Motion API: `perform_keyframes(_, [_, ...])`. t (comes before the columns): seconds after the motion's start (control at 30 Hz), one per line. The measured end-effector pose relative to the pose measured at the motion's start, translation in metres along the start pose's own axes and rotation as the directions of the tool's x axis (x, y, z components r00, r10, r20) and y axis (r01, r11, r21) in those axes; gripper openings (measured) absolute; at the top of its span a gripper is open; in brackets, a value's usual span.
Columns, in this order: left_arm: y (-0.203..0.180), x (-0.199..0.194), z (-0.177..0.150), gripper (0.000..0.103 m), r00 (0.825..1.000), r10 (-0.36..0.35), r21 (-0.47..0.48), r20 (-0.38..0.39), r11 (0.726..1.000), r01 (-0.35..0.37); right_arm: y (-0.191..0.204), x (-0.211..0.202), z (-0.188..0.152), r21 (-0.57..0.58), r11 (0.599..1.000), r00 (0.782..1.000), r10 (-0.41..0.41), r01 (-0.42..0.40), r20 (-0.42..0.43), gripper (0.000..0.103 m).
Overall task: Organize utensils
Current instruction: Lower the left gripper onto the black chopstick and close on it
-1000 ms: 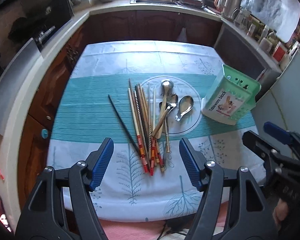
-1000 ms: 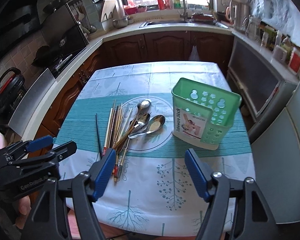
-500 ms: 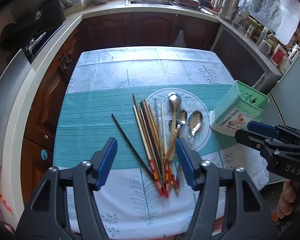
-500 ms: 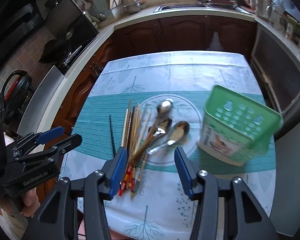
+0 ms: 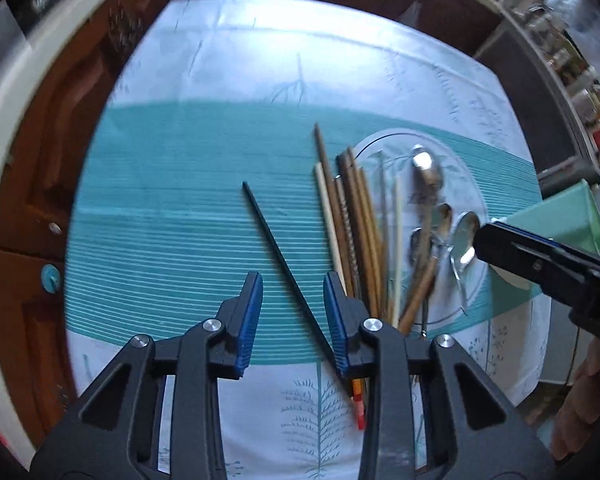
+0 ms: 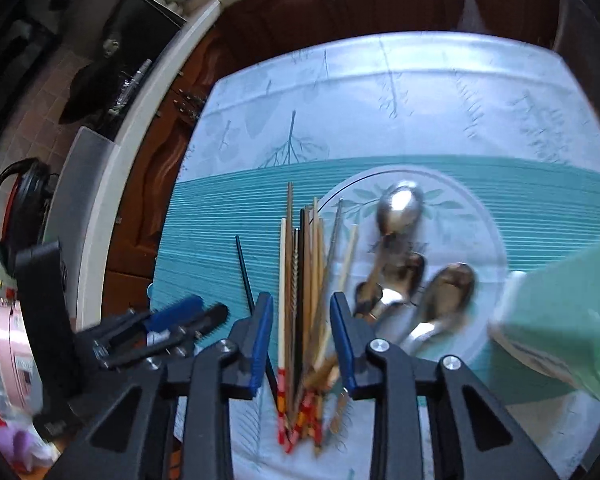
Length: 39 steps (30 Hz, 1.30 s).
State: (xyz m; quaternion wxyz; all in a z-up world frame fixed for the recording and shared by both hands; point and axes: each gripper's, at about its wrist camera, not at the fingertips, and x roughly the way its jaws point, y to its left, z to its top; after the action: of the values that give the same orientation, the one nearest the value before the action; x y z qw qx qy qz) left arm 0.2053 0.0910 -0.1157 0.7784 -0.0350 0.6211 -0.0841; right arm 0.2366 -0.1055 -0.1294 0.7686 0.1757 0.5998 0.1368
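A lone black chopstick [image 5: 264, 224] lies slanted on the teal band of the tablecloth. My left gripper [image 5: 293, 282] is open and low over it, with the chopstick's near part running between the fingers. A bundle of wooden and pale chopsticks [image 6: 300, 256] lies beside it, red-patterned ends toward me. My right gripper [image 6: 302, 304] is open and straddles that bundle. Three metal spoons [image 6: 400, 204] rest on a clear glass plate [image 6: 480, 216]. The green utensil holder [image 6: 560, 312] stands at the right. Each gripper shows in the other's view: the right gripper [image 5: 488, 240], the left gripper [image 6: 208, 312].
The table wears a white and teal cloth [image 5: 172, 184]. Brown cabinets [image 5: 44, 184] and a pale counter edge [image 5: 4, 128] run along the left side. A stove [image 6: 112, 80] and a black kettle [image 6: 16, 208] sit further left. A hand [image 5: 580, 400] holds the right gripper.
Both grippers have come down and forward toward the chopsticks. Their jaws have narrowed a good deal. The left has shifted over the black chopstick, the right over the bundle.
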Motion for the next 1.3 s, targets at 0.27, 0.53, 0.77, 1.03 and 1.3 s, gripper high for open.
perform_keyframes(0.27, [0.011,0.035,0.008,0.017,0.997,-0.024,-0.079,-0.069,0.997,0.018,-0.003,0.057,0.020,0.066,0.998,0.995,0.006,0.000,-0.103,0.021])
perform_keyframes(0.53, [0.015,0.044,0.010,0.014,0.996,-0.033,-0.119,-0.084,0.993,0.023,-0.004,0.070,0.024,0.071,0.996,0.991,-0.050,0.060,-0.128,0.020])
perform_keyframes(0.77, [0.011,0.054,0.009,0.012,0.993,-0.042,-0.148,-0.114,0.989,0.025,-0.010,0.082,0.030,0.086,0.992,0.986,-0.074,0.087,-0.147,0.016])
perform_keyframes(1.03, [0.010,0.062,0.010,0.012,0.990,-0.038,-0.172,-0.133,0.985,0.015,-0.015,0.092,0.033,0.091,0.989,0.981,-0.104,0.120,-0.164,0.011])
perform_keyframes(1.3, [0.012,0.062,0.014,0.004,0.989,-0.014,-0.183,-0.148,0.983,-0.013,-0.012,0.093,0.027,0.074,0.992,0.982,-0.093,0.107,-0.167,0.005])
